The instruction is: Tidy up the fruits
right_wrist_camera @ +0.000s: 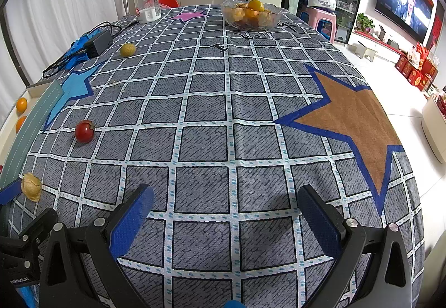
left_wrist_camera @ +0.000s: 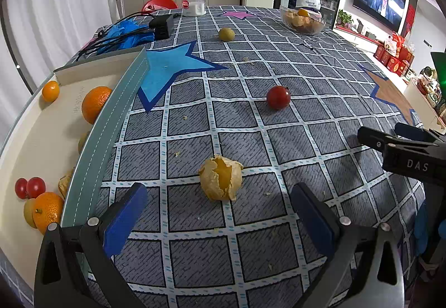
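The table [left_wrist_camera: 278, 141], under a grey checked cloth with blue, brown and pink stars, fills both views. Along the left edge of the left wrist view lies a cream tray with a grey-green stitched rim [left_wrist_camera: 92, 146], holding 3 oranges, 2 small red tomatoes and a few other fruits. At the upper right of that view stands a clear glass bowl [left_wrist_camera: 303, 20] of yellow-orange fruits. The left hand-held gripper [left_wrist_camera: 220, 213] is spread wide and empty, its blue pads either side of a papery-husked golden physalis [left_wrist_camera: 221, 178] lying on the cloth at lower centre. The right hand-held gripper [right_wrist_camera: 225, 219] is likewise wide and empty over bare cloth. A round red tomato [left_wrist_camera: 278, 97] sits mid-frame, and a small yellow-green fruit [left_wrist_camera: 226, 34] lies towards the top.
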